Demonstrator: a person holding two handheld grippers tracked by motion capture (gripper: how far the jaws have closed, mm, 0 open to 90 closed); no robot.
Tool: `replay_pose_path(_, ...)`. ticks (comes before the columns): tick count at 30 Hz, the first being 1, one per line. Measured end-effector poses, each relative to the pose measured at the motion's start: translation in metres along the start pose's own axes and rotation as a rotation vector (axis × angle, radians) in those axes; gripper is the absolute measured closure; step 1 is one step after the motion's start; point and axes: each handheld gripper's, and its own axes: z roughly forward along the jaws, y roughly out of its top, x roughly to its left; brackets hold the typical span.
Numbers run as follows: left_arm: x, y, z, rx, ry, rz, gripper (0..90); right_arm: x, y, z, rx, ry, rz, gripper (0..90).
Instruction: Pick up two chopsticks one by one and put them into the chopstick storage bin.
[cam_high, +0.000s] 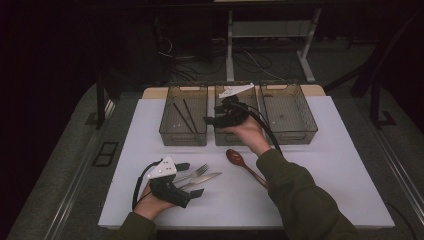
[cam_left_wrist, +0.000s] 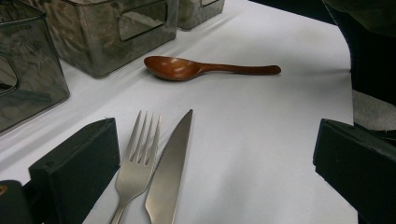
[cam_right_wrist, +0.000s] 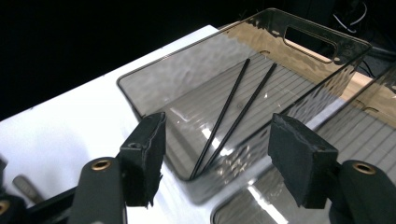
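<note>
Near the front left of the white table top (cam_high: 325, 190), my left gripper (cam_high: 192, 179) (cam_left_wrist: 217, 163) is open. A metal fork (cam_high: 198, 172) (cam_left_wrist: 140, 154) and a metal knife (cam_high: 206, 178) (cam_left_wrist: 170, 163) lie flat on the table between its jaws, untouched by the pads. A brown wooden spoon (cam_high: 237, 159) (cam_left_wrist: 187, 69) lies beyond them. My right gripper (cam_high: 208, 120) (cam_right_wrist: 219, 154) hangs open and empty over the middle bin (cam_high: 227, 140), pointing at the left bin (cam_high: 183, 141) (cam_right_wrist: 154, 70). Two black chopsticks (cam_high: 182, 116) (cam_right_wrist: 233, 112) lie in that bin.
Three smoky clear plastic bins stand in a row at the back of the table; the right bin (cam_high: 289, 135) looks empty. The person's right sleeve (cam_high: 300, 200) crosses the table's front right. Table legs and cables sit on the dark floor behind.
</note>
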Motion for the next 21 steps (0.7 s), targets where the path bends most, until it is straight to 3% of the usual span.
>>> replay_pose_path(6,-0.001,0.0,0.001,0.004,0.0,0.004,0.0,0.001,-0.015,-0.019,-0.02,0.009,-0.026,32.5)
replay_pose_path(12,0.0,0.0,0.001,0.002,0.002,0.001,0.0,0.001,-0.033,-0.039,-0.05,0.05,-0.008,28.9)
replay_pose_path(21,-0.001,0.0,0.002,0.007,0.003,0.005,0.0,-0.005,-0.064,-0.071,-0.065,0.034,-0.01,28.4)
